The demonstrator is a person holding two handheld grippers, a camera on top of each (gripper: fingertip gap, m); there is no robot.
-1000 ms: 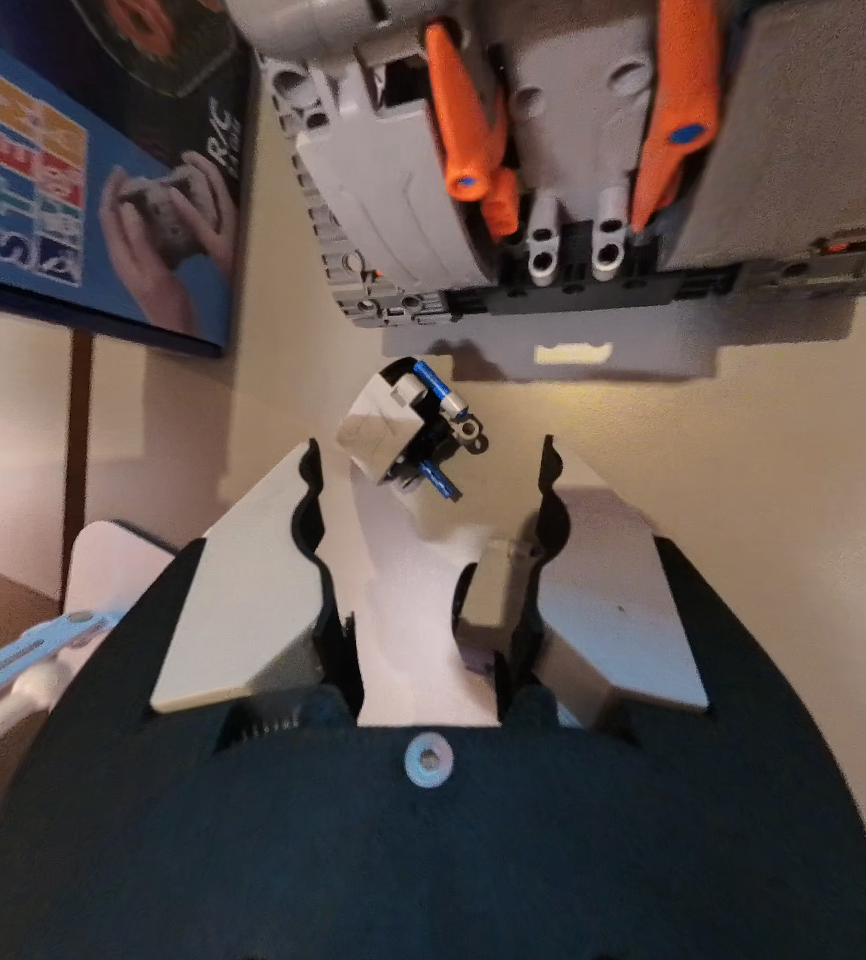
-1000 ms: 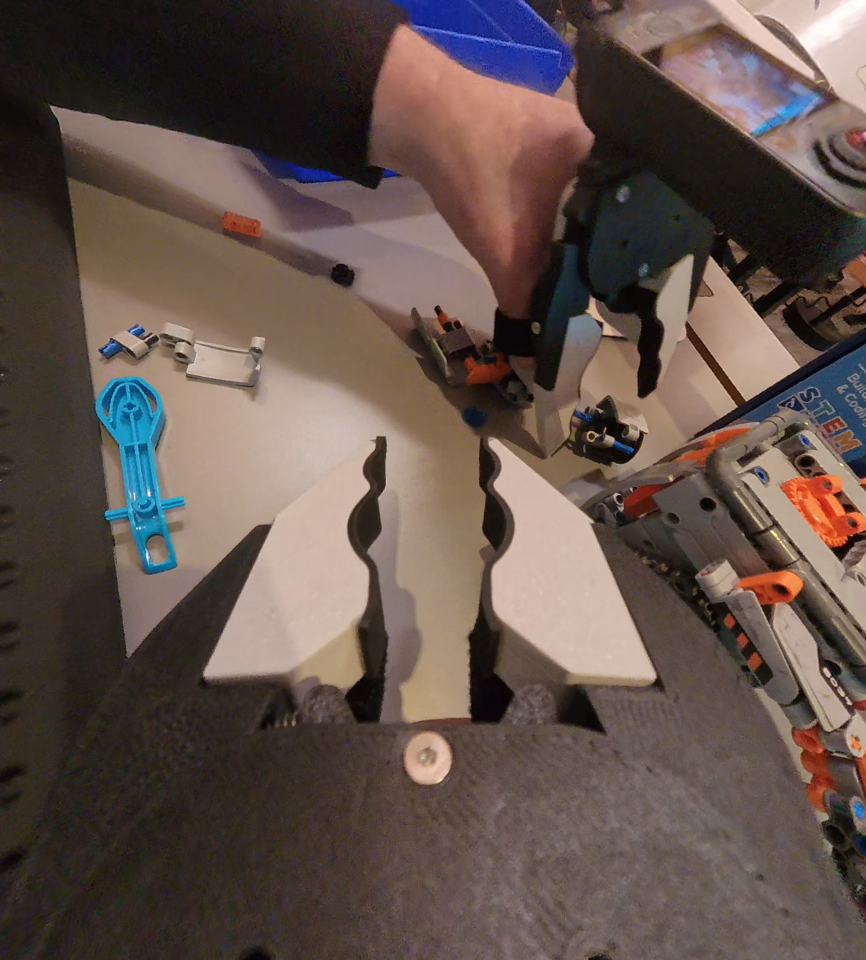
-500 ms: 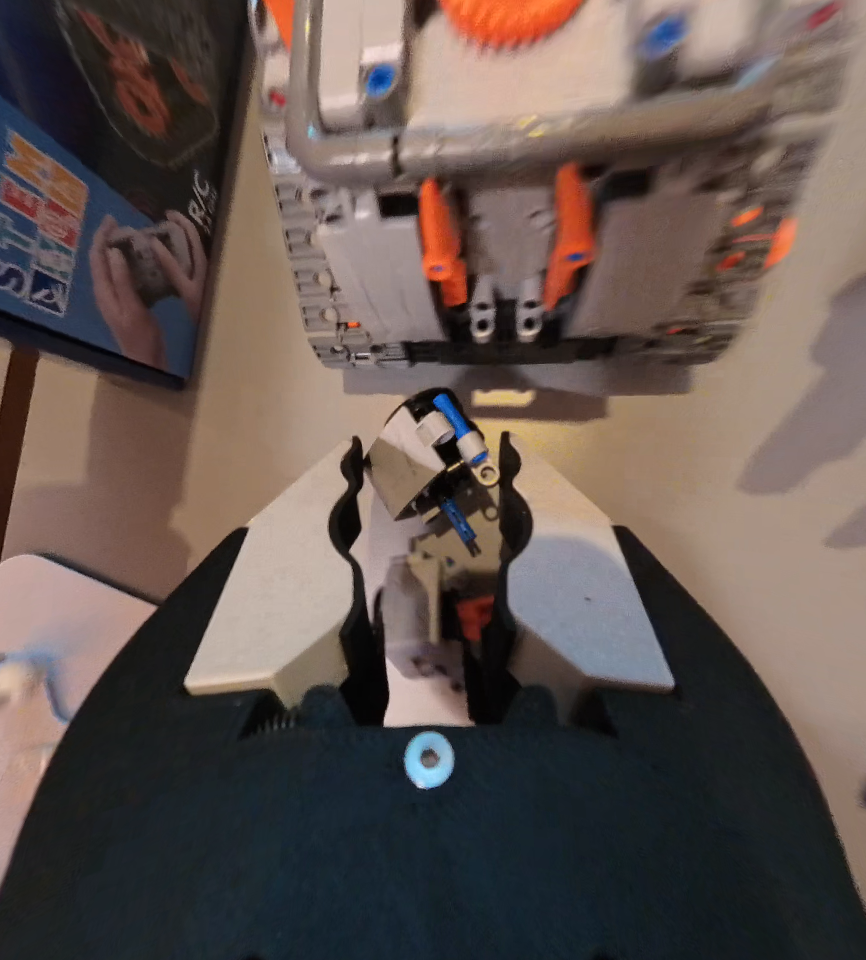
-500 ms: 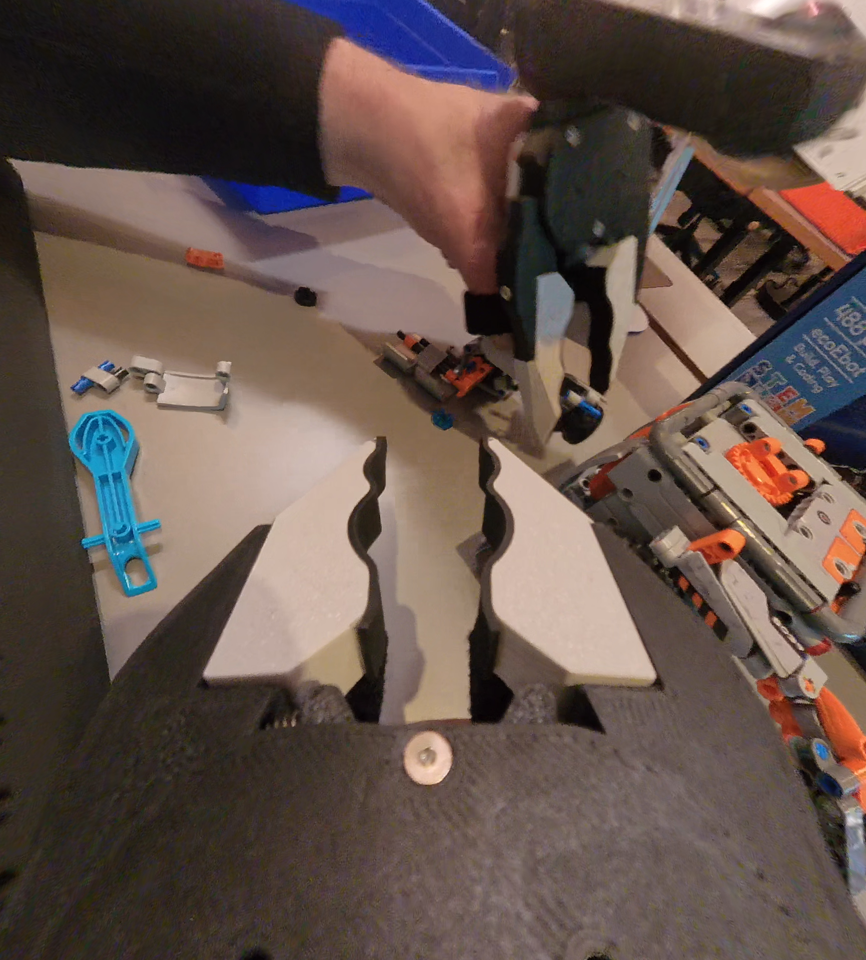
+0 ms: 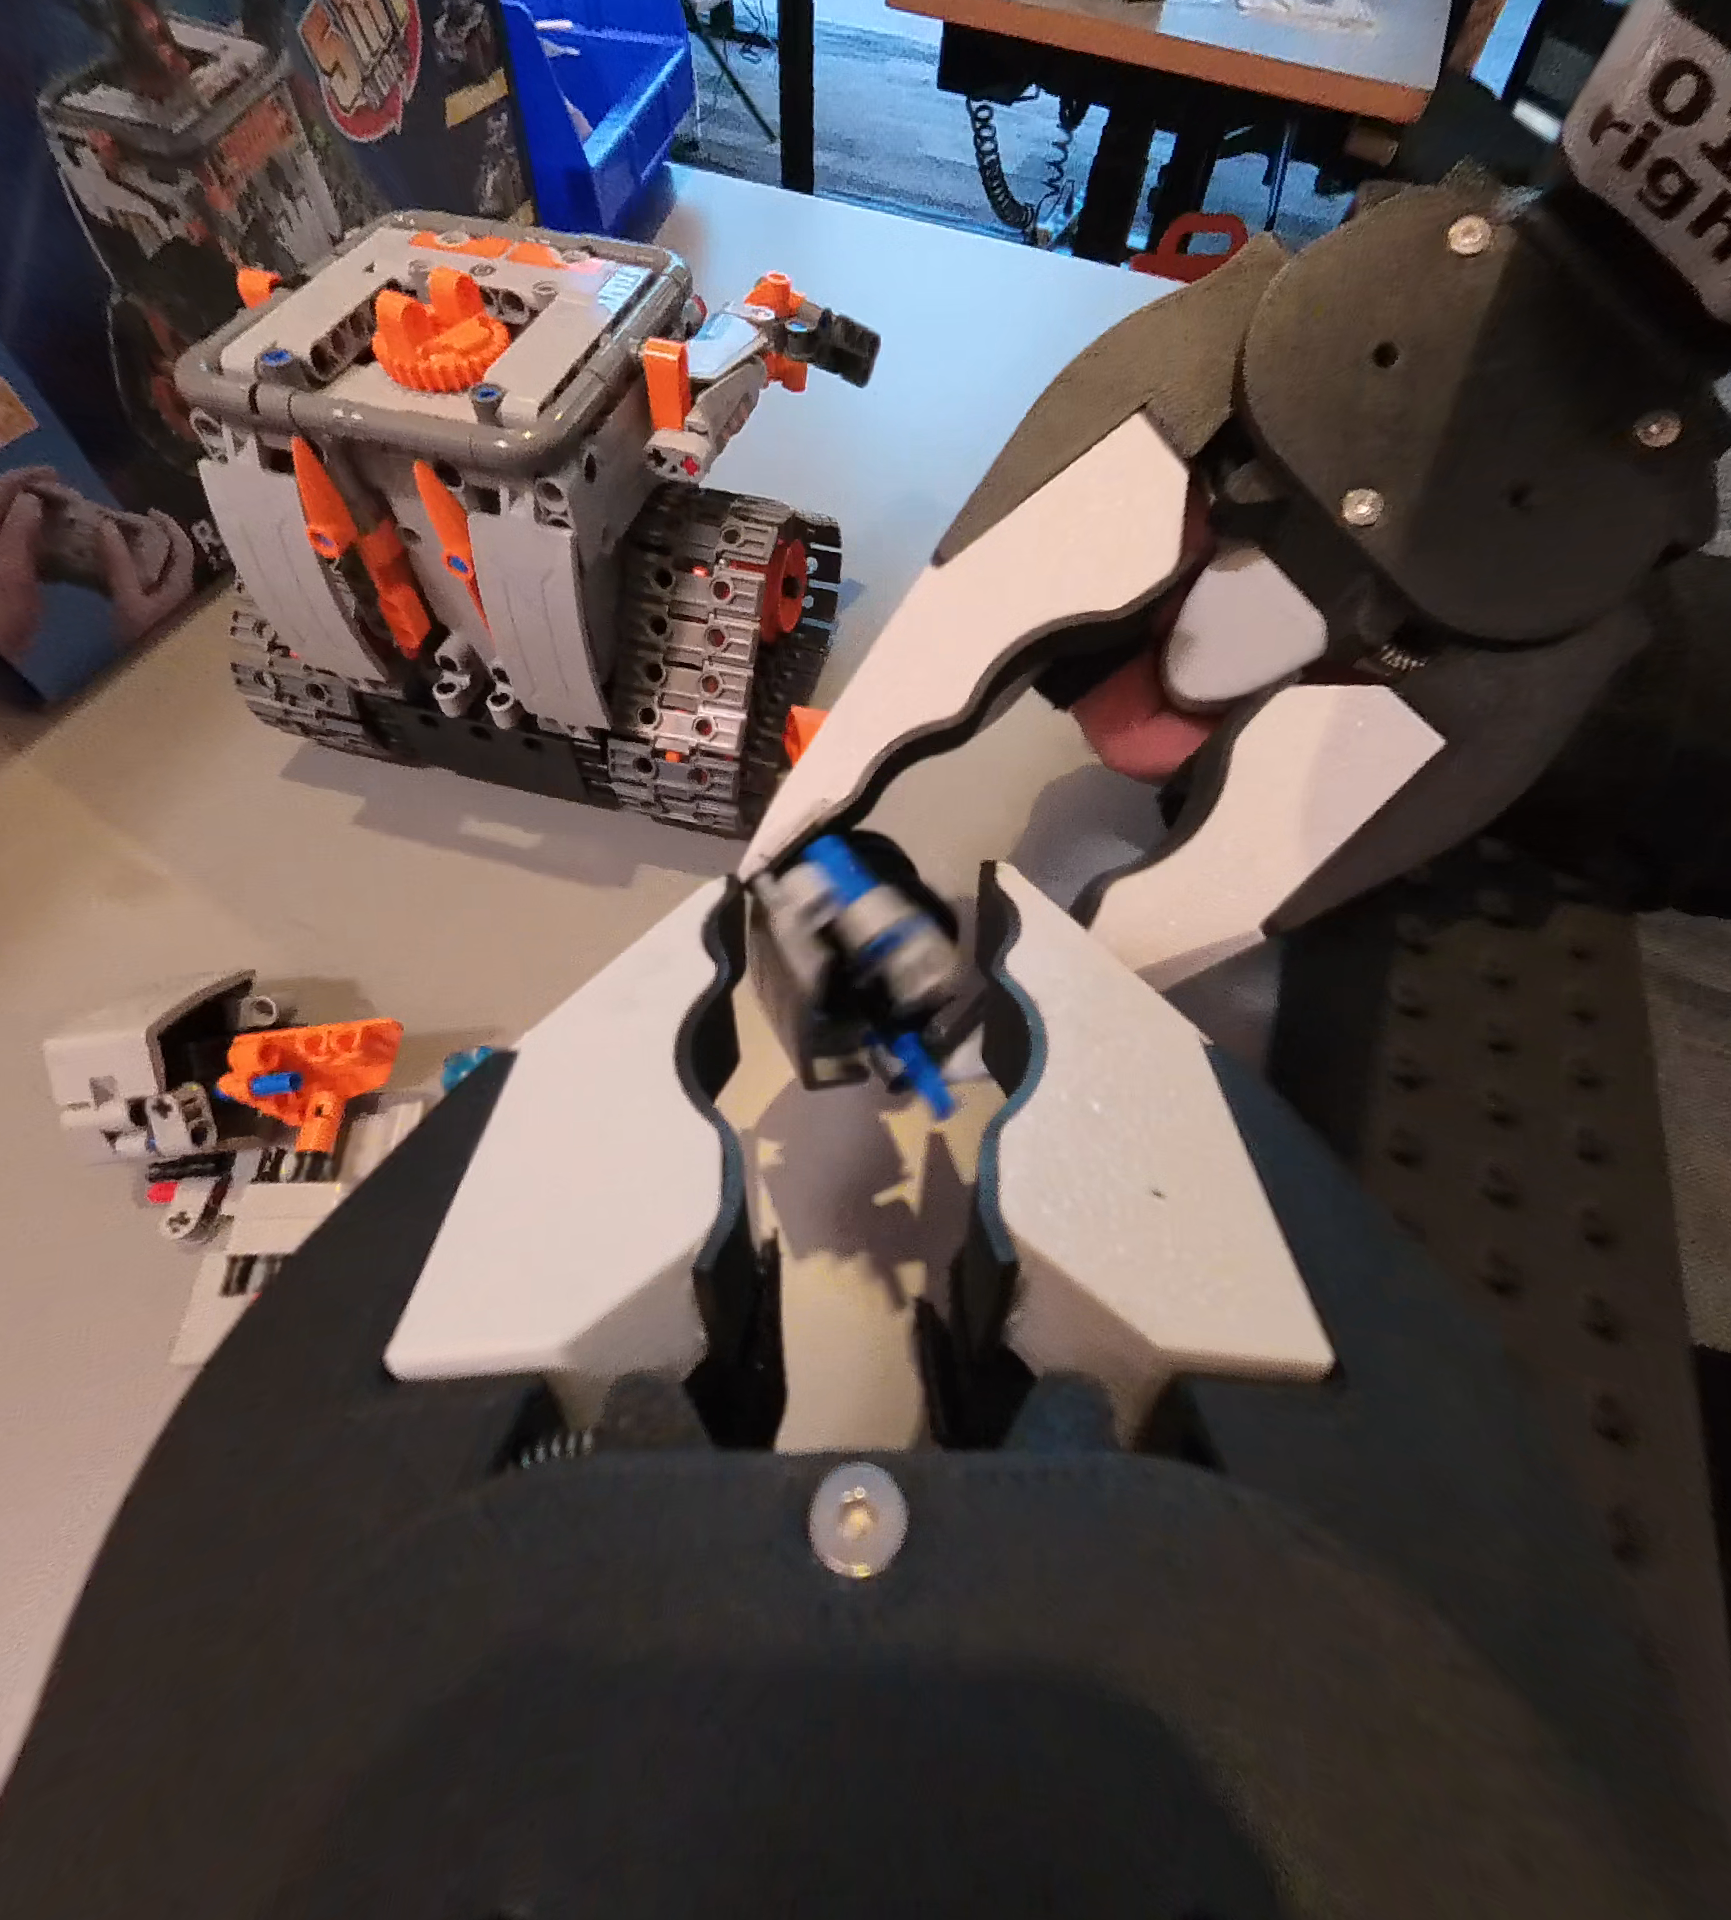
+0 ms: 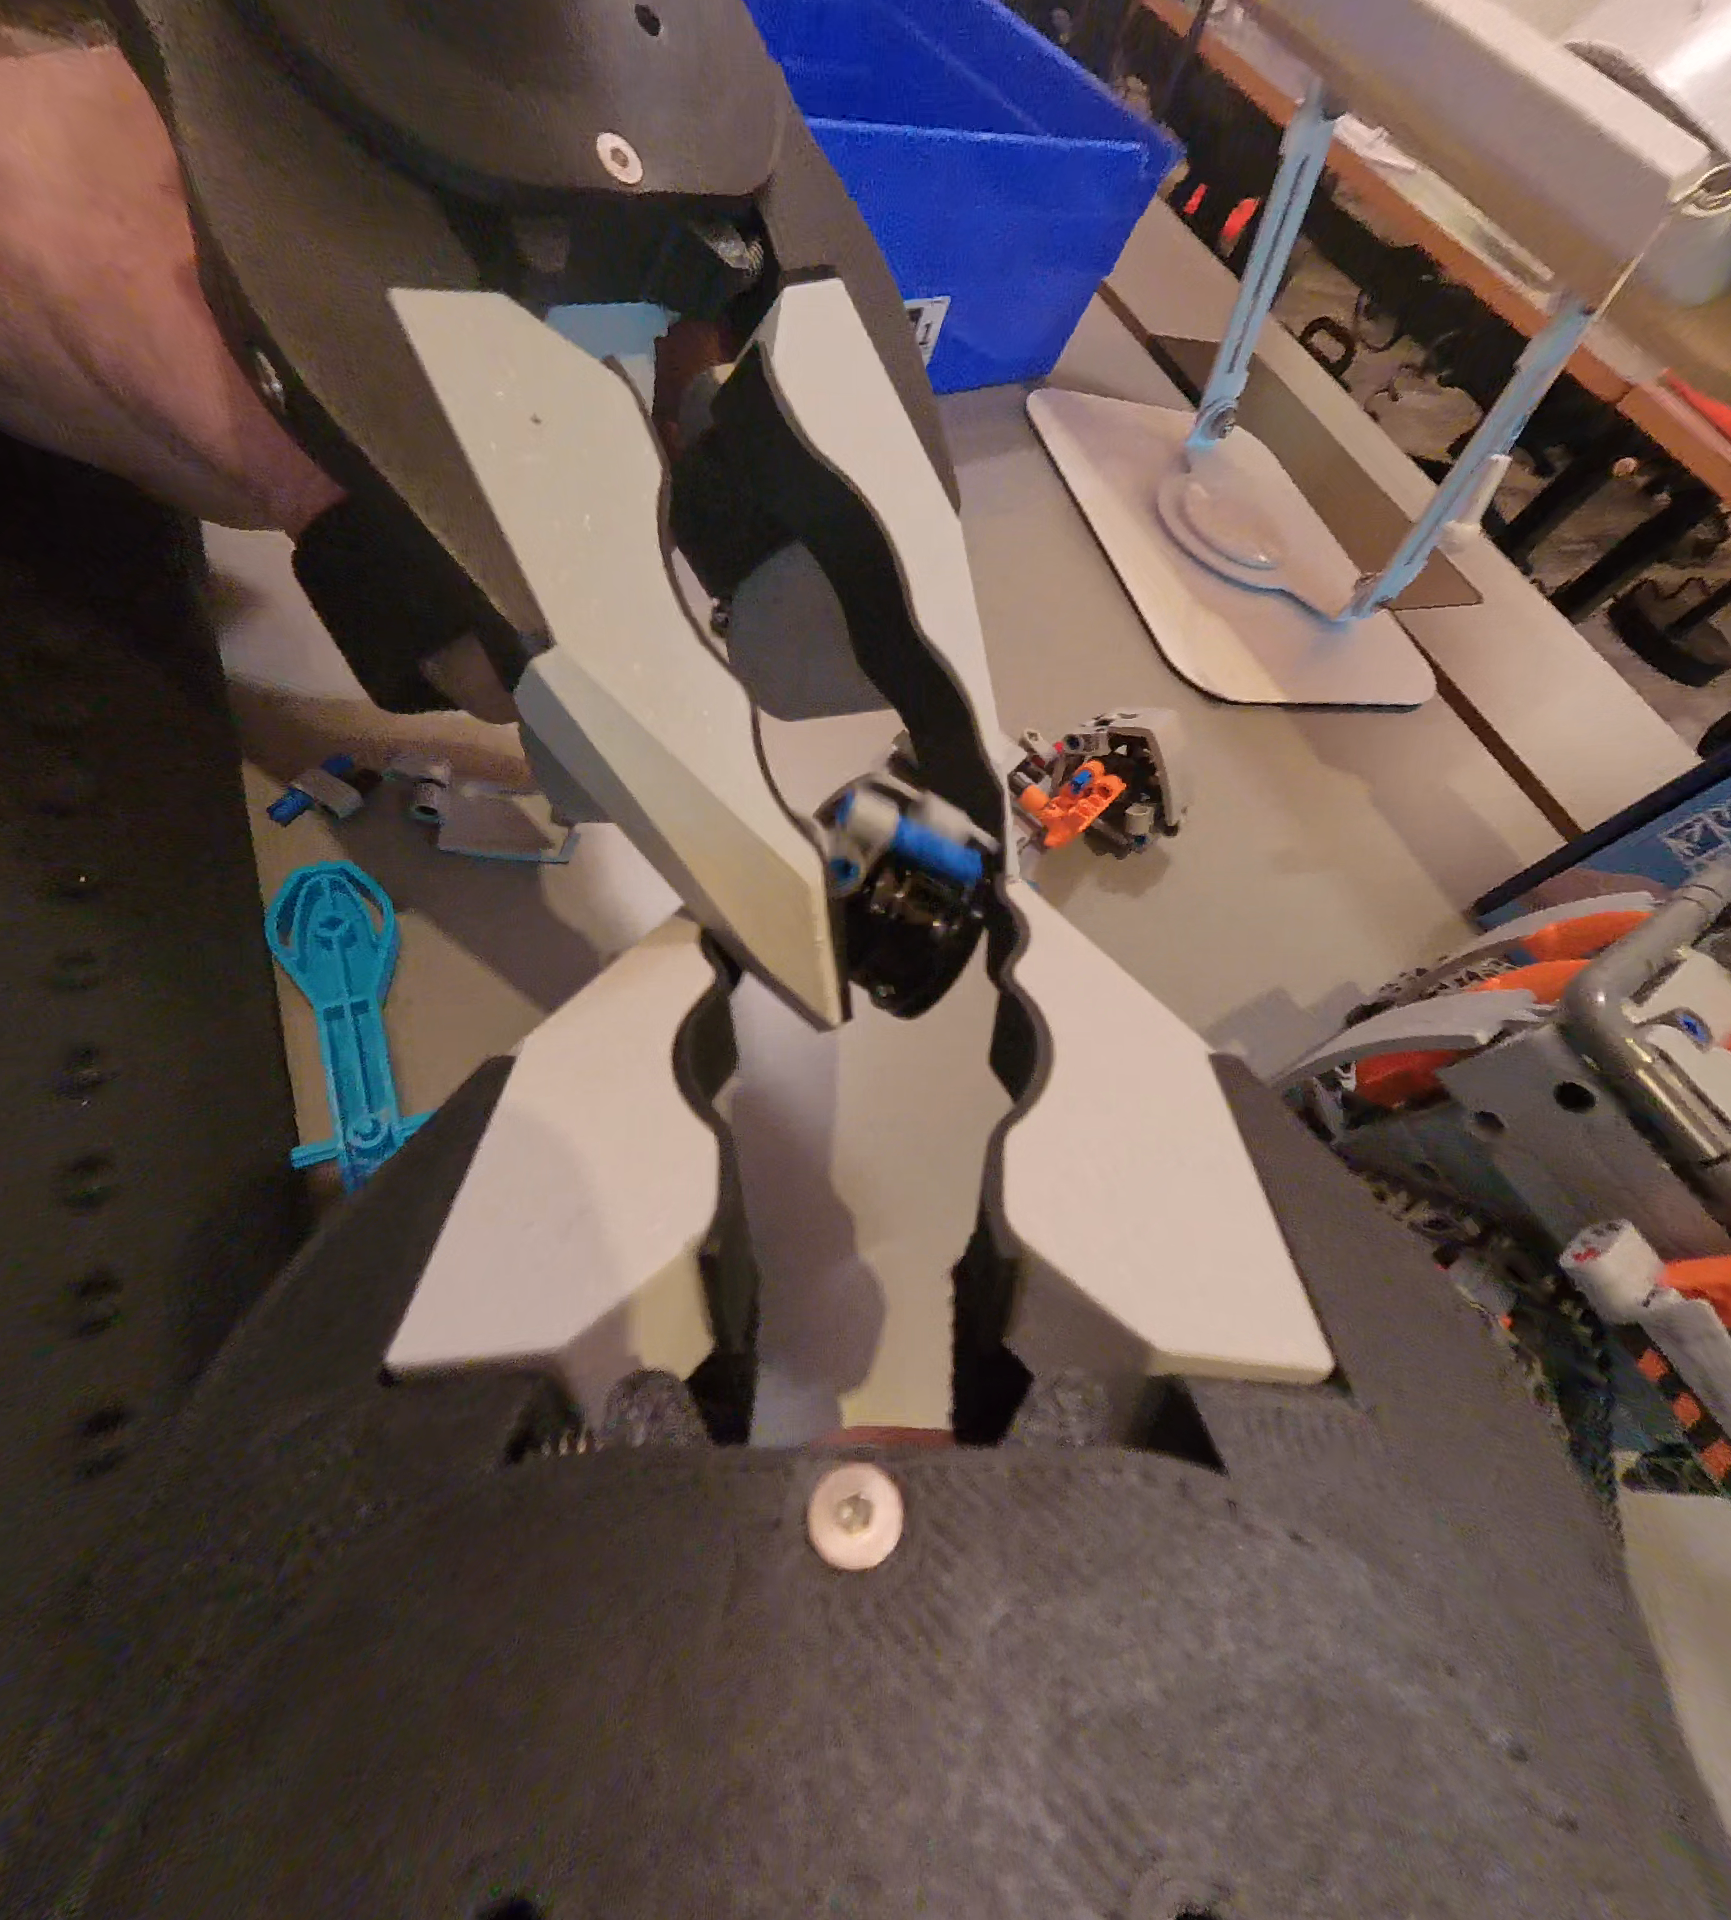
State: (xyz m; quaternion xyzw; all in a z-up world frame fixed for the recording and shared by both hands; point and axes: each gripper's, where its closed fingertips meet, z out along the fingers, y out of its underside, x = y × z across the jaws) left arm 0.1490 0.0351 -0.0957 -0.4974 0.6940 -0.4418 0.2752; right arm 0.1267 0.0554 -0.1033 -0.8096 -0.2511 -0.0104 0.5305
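Black-and-blue brick assembly (image 5: pixel 856 961) is pinched at the left gripper (image 5: pixel 856 935) fingertips, the right gripper (image 6: pixel 856 971) spread around it above the table (image 5: pixel 217 894).

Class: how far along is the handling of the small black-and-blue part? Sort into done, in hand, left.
Done: the small black-and-blue part is off the table, clamped in the left hand-held gripper. In hand: the open right hand-held gripper has its tips at it. Left: the orange-grey piece lies loose near the tracked model.
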